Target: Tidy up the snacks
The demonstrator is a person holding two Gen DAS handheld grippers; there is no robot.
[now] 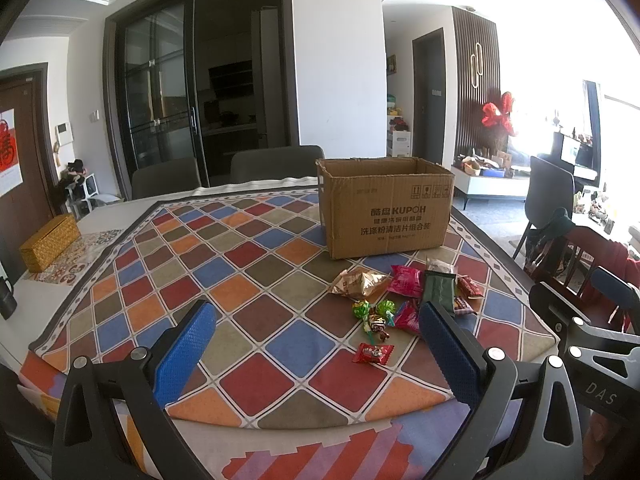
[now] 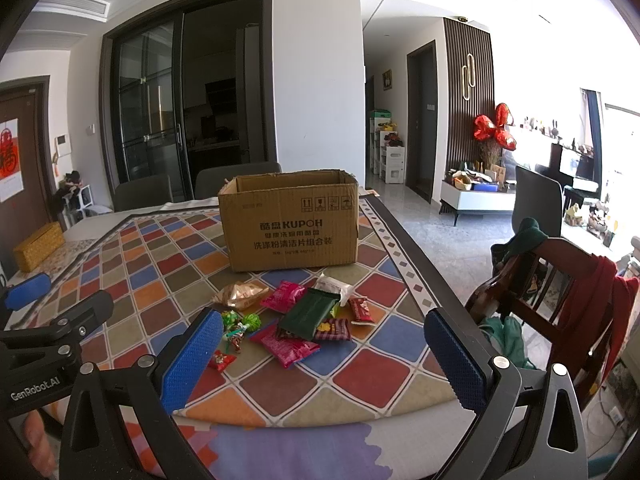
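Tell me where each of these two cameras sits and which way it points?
Left wrist view: on the left hand-held gripper, facing the cardboard box across the table; its open blue fingers show.
Right wrist view: on the right hand-held gripper, facing the same way; its fingers are open too.
Both share the box and the snack pile.

We cannot see inside the box (image 2: 288, 224); the green pack (image 2: 306, 314) hides part of the wrappers beneath, and small print on the candies (image 1: 372, 353) is unreadable
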